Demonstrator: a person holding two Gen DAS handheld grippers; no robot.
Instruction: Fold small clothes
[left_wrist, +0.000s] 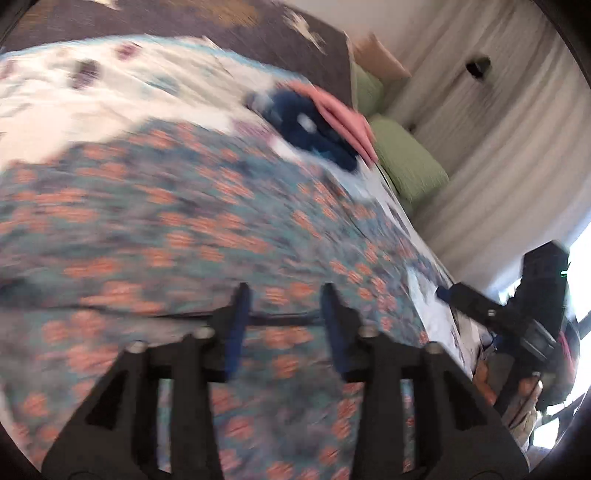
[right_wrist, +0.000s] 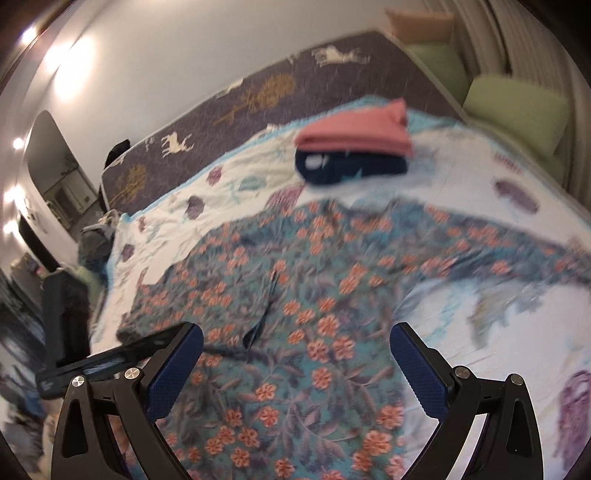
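A: Floral garment, teal with orange flowers: spread flat on the white bedspread, directly under and ahead of both tongs. One sleeve runs off to the right of the right tongs.

B: And the tongs themselves?

A: Right gripper: jaws wide apart, blue pads clear of the cloth, nothing between them. Left gripper: jaws parted about halfway, holding nothing, the flowered cloth showing through the gap. That view is blurred, so whether the tips touch the fabric cannot be told.

B: Beyond the garment?

A: Past the tips of the right tongs, a folded pink piece lies on top of a folded navy piece, both on the bedspread, apart from the floral garment. Behind them a dark mattress printed with deer and trees; to the far right, green cushions against a pale curtain.
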